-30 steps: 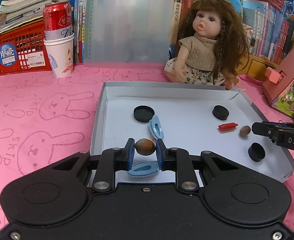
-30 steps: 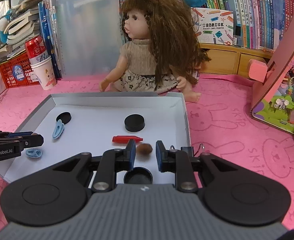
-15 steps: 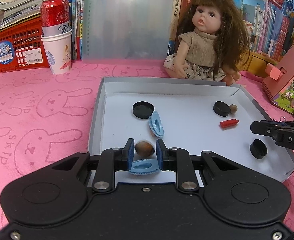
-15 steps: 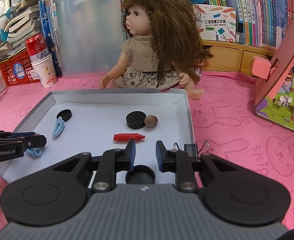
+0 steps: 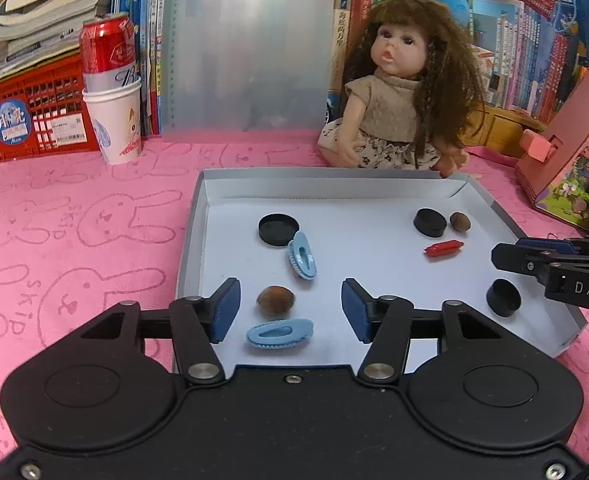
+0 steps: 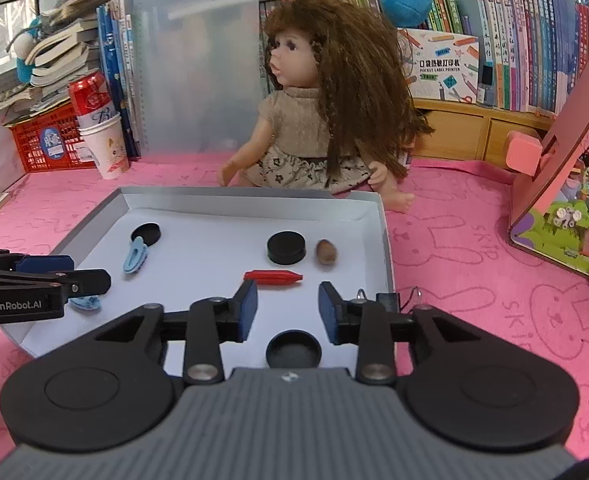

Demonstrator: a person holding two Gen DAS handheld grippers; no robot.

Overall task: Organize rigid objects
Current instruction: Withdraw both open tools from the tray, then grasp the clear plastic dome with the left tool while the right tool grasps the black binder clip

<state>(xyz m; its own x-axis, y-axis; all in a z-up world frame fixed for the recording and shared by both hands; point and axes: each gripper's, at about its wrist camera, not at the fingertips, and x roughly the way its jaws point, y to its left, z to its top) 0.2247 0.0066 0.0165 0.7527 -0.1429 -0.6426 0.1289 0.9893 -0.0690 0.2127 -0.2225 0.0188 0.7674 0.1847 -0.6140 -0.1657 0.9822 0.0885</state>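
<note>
two grippers hover low over the white tray (image 5: 198, 216), and both sets of jaws are opening right now. between the blue pads of the left gripper (image 5: 290, 312) a brown nut (image 5: 275, 300) lies free on the tray floor, touched by neither pad, with one blue hair clip (image 5: 280, 333) just in front of it and a second blue clip (image 5: 302, 260) a little beyond, its far end touching a black cap (image 5: 277, 230). the right gripper (image 6: 287, 306) has nothing between its pads; a black lid (image 6: 293, 350) sits just below its opening, a red crayon-like piece (image 6: 272, 277) just ahead, and another nut (image 6: 326, 252) beside a black puck (image 6: 286, 246) farther on.

to my eye this is the letting-go step, so the thing is to let the pads spread fully before lifting away (a round nut rolls at the slightest nudge). i'd pull each gripper straight up and back, clear of the near clip and the lid, then pick the next item with room around it.
</note>
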